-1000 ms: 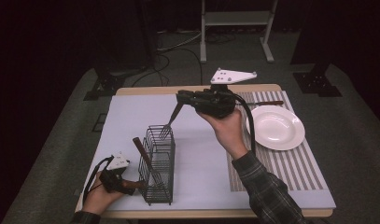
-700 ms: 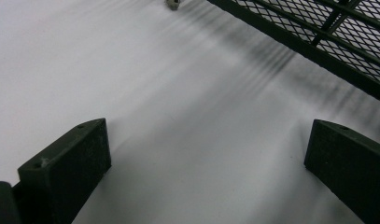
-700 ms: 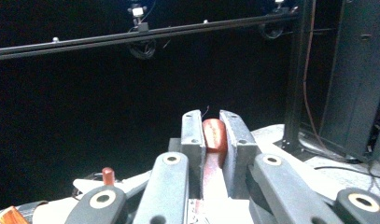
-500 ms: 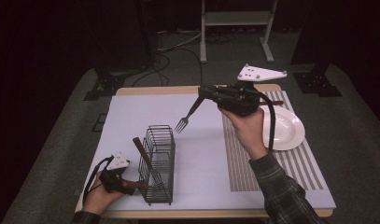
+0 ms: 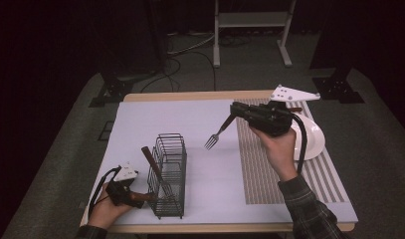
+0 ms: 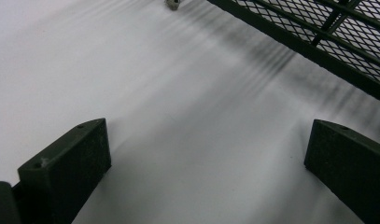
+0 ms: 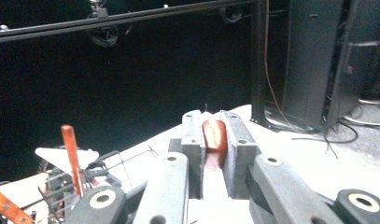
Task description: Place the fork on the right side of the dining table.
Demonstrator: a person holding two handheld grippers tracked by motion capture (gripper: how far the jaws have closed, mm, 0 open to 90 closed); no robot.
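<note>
**Fork coming out of the caddy, heading toward the plate**

High view: you are clamping the fork [image 5: 218, 133] by its handle in the right gripper [image 5: 236, 110], tines hanging down and out ahead of the jaws, in the air over the white mat [image 5: 200, 119]. A second ago the fork was hanging right above the wire caddy [image 5: 167, 174]; now you are carrying it off to the right, so the caddy is sitting well apart, down-left of your right gripper. The striped placemat [image 5: 262, 169] is lying just under and behind that gripper, and the white plate [image 5: 312, 142] is sitting behind your hand. Judging from this, you are moving cutlery from caddy to place setting, with the drop still to do. One wooden-handled utensil [image 5: 151, 162] is leaning in the caddy. Your left gripper [image 5: 128, 191] is resting beside the caddy's near end, not moved since a second ago.

Left gripper view: the jaws are standing wide apart with nothing between them, bare mat underneath, caddy mesh [image 6: 327, 32] up and to the right ahead.

Right gripper view: the jaws are squeezed tight on the fork's reddish handle [image 7: 215, 137], which is sitting centred between the pads. Caddy and left gripper are showing far off, low left.

No brands, labels or readable writing anywhere.
</note>
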